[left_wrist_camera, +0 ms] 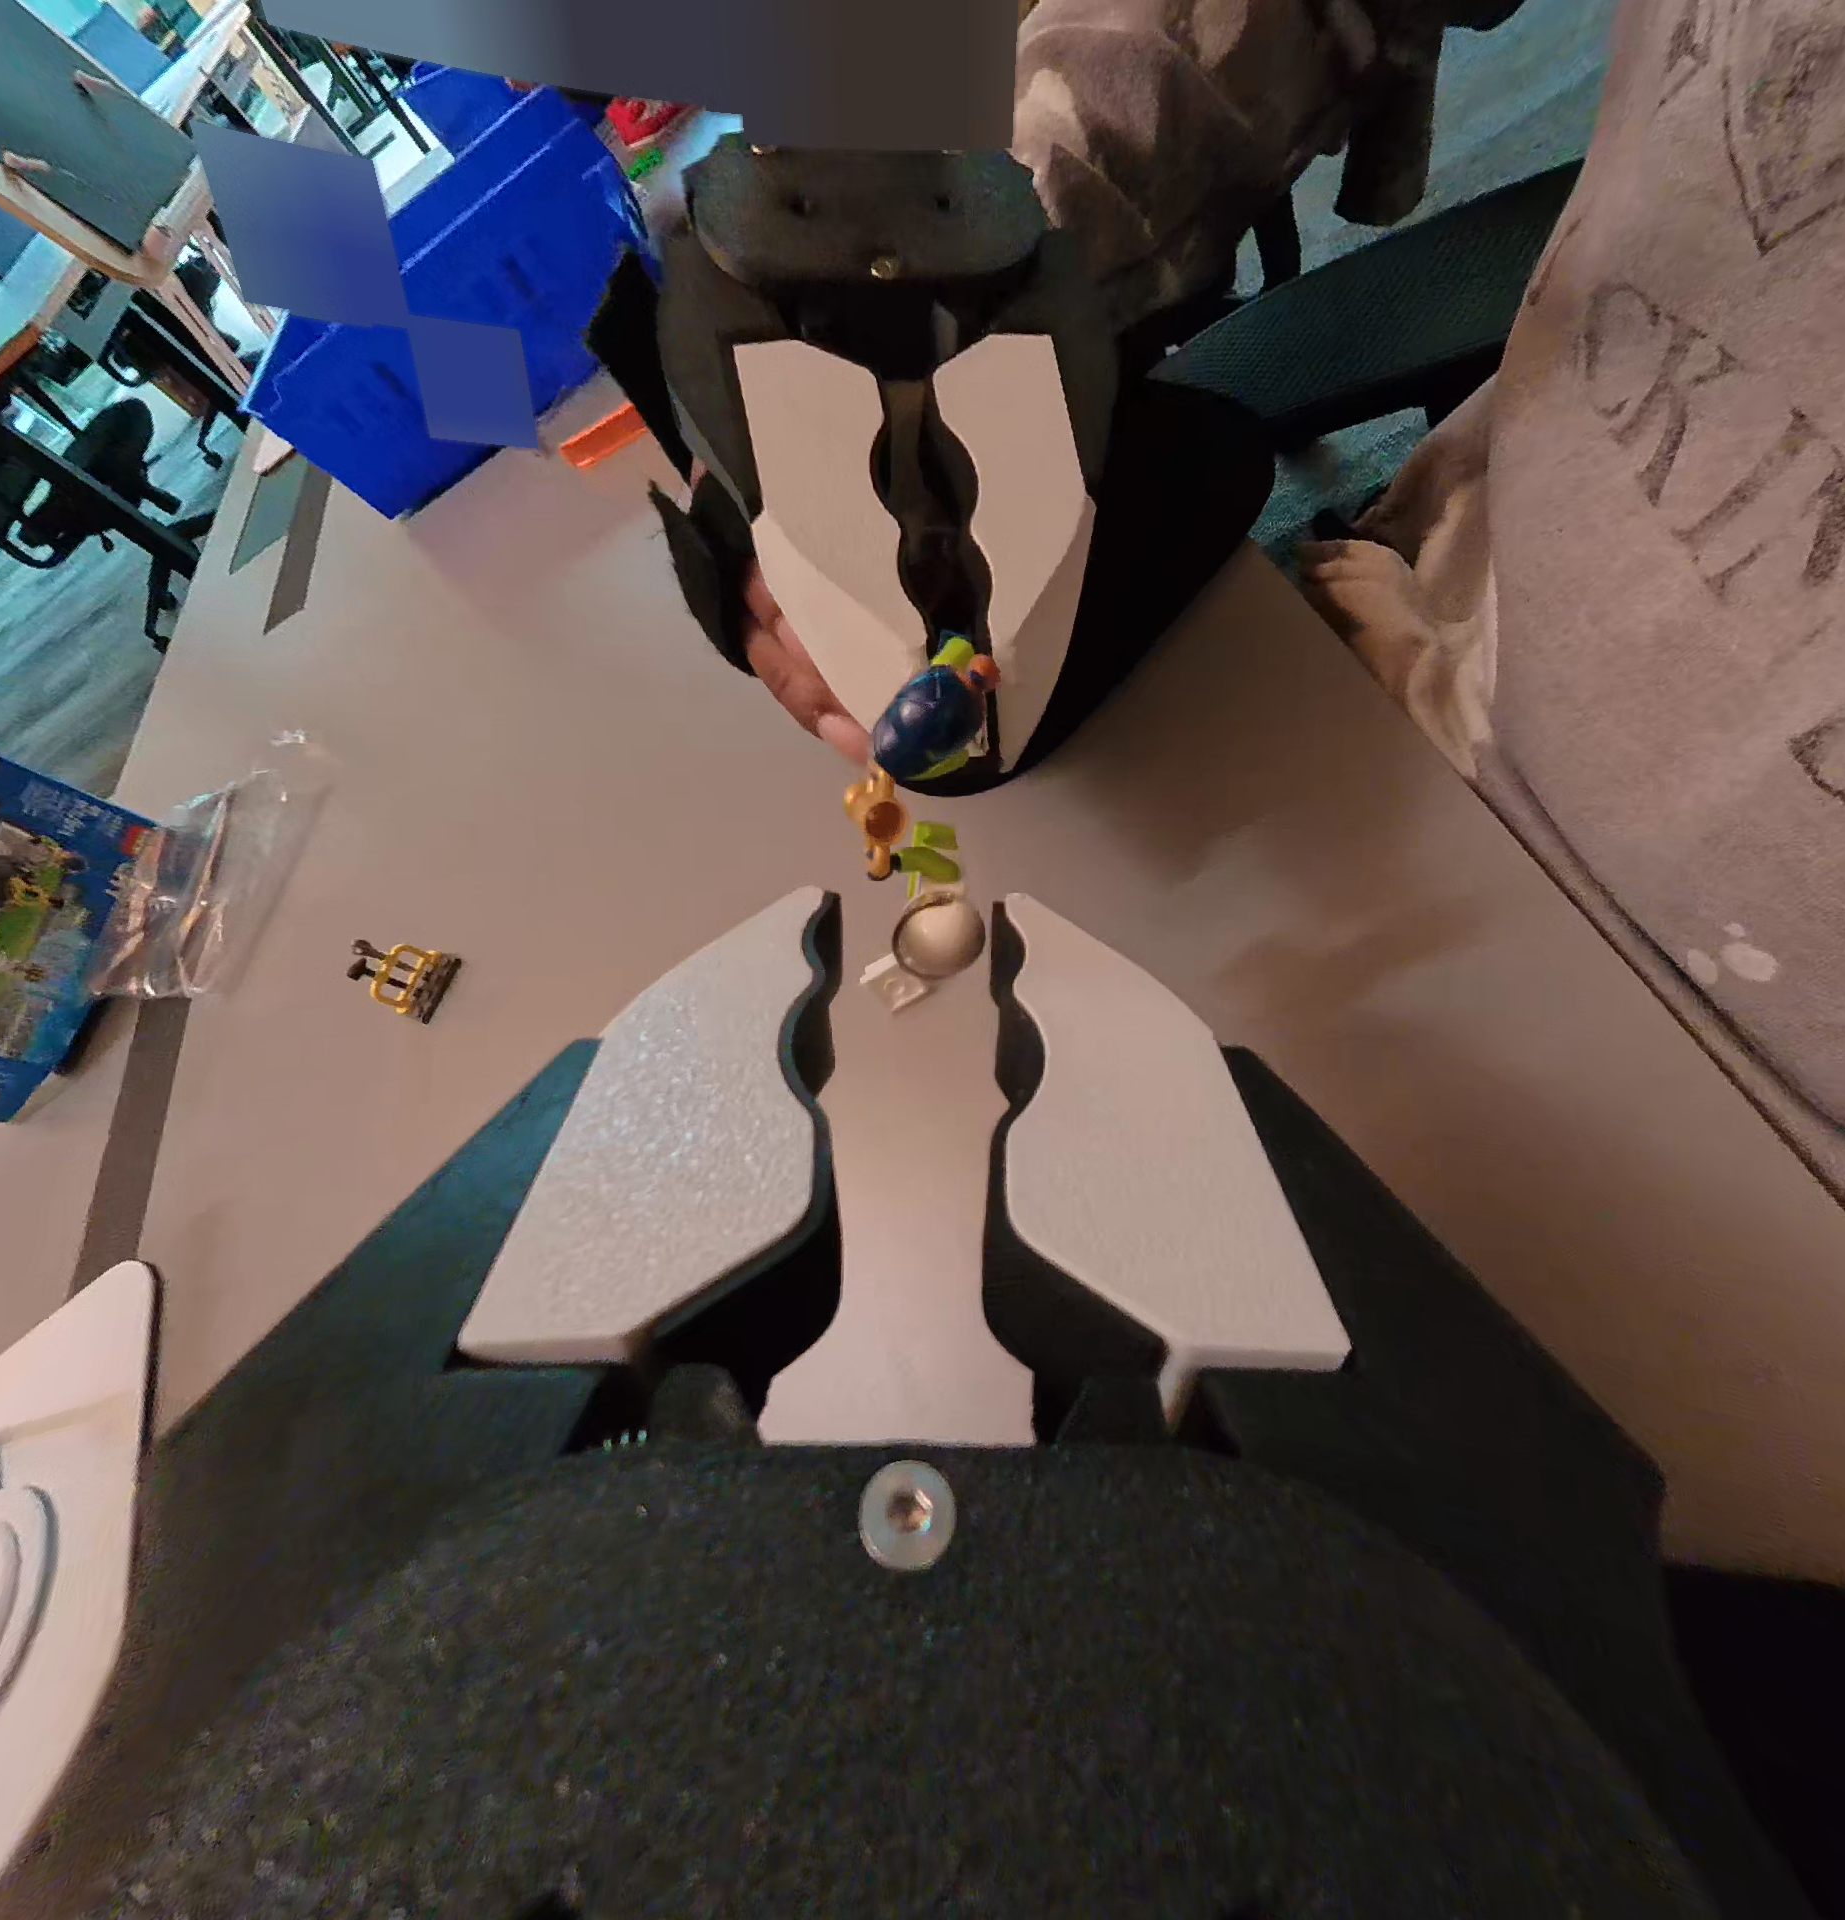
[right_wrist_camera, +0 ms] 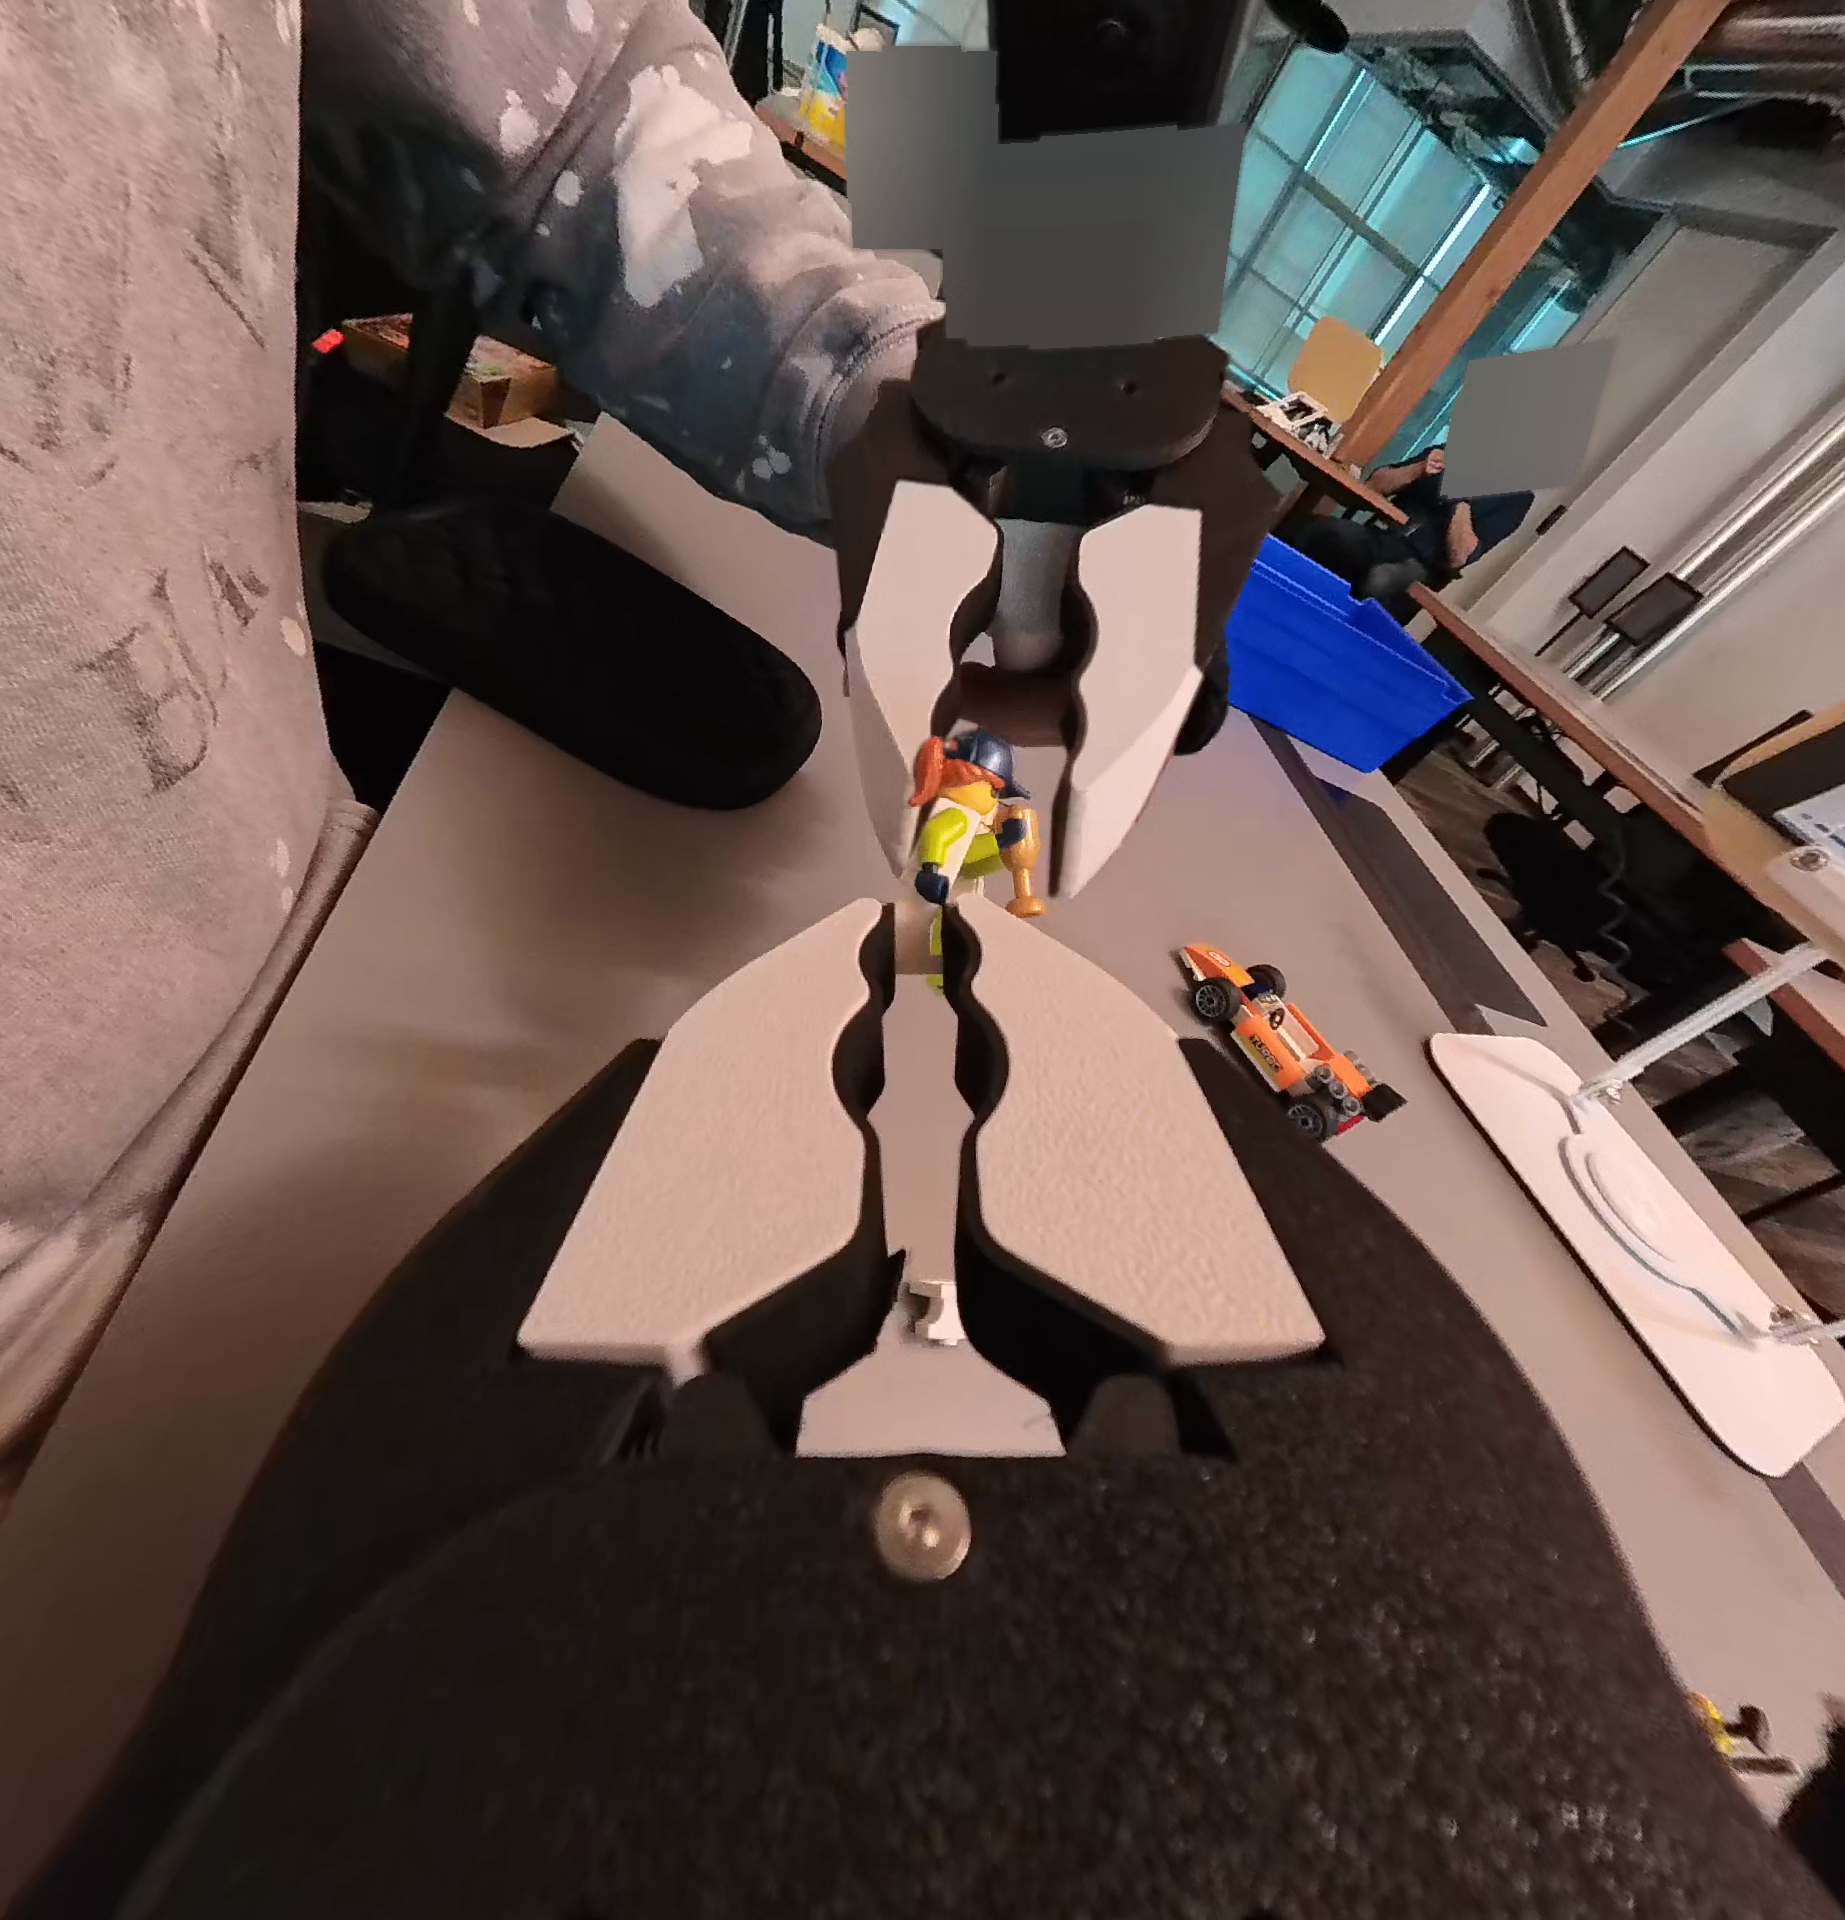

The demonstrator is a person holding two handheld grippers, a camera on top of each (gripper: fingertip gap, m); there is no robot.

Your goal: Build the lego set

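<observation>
A minifigure [right_wrist_camera: 965, 831] with a dark blue cap, orange hair and a lime-green jacket holds a gold trophy [right_wrist_camera: 1024, 868]. My right gripper [right_wrist_camera: 920, 909] is shut on its legs and holds it above the grey table [right_wrist_camera: 606, 935]. In the left wrist view the figure [left_wrist_camera: 928, 717] hangs at the right gripper's tips [left_wrist_camera: 949, 665], with the trophy [left_wrist_camera: 876, 821] below. My left gripper [left_wrist_camera: 916, 904] is open, facing the figure, its fingertips either side of the figure and trophy. A silver round piece [left_wrist_camera: 939, 935] and a small white plate [left_wrist_camera: 897, 987] lie between its tips.
An orange race car [right_wrist_camera: 1282, 1039] and a white board [right_wrist_camera: 1645, 1247] lie to the right. A small yellow and black assembly [left_wrist_camera: 404, 977], a plastic bag [left_wrist_camera: 222, 862] and the set box [left_wrist_camera: 24, 914] lie left. A blue bin [left_wrist_camera: 461, 312] stands behind. A person's grey sweatshirt [left_wrist_camera: 1676, 520] is close. Only a small space, under 4 cm, lies between the two pairs of fingers.
</observation>
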